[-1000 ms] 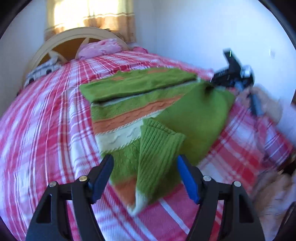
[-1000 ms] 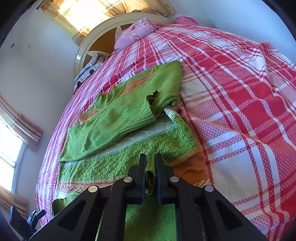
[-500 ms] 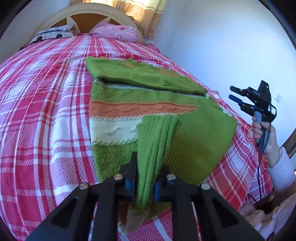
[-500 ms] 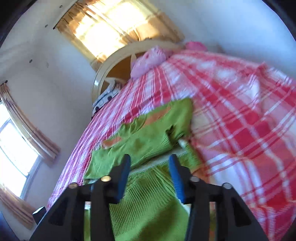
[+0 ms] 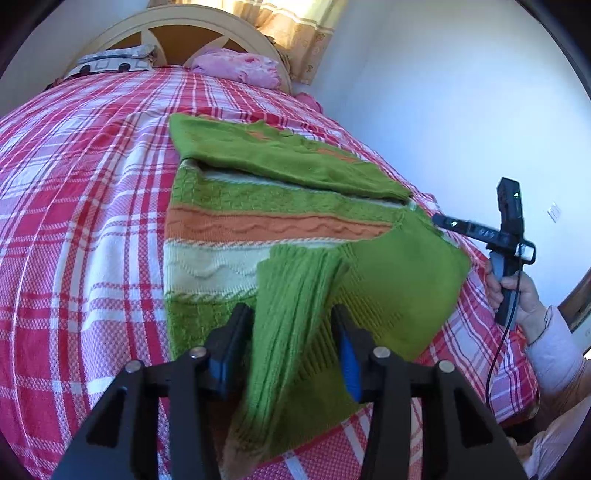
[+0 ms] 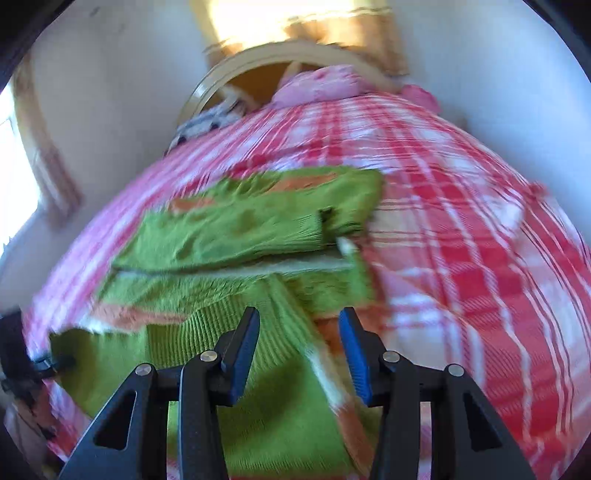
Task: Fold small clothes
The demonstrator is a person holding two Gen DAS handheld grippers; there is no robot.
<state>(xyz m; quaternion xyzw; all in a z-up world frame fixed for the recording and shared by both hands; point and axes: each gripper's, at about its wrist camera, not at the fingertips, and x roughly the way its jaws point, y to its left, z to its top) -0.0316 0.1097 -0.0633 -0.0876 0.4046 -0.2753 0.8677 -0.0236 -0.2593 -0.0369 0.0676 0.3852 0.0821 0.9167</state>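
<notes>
The green knitted sweater with orange and cream stripes lies flat on the red-and-white plaid bedspread, roughly mid-bed. One sleeve is folded across the far end of it, and the other ribbed green sleeve lies back over the near part of the body, running down toward the left wrist camera.

The left gripper is angled down at the bed, and its jaws have just been opening. They stand about half apart now, with that ribbed sleeve running right between the blue pads. The left pad sits close against the sleeve's edge and the right pad is clear of it, so it looks like a let-go rather than a pinch.

The right gripper is also tilted down over the near end of the sweater, jaws half apart, nothing squeezed between them; there's just green knit and a cream-orange hem below the gap. That view is pretty smeared, so fine detail is a wash.

From the left camera you can see the right gripper out past the sweater's right edge, lifted off the bed. The person's hand is wrapped around its handle, with a pale sleeve cuff and a black cable hanging from it.

The cream wooden arched headboard and the pink crumpled pillow are at the far end.
</notes>
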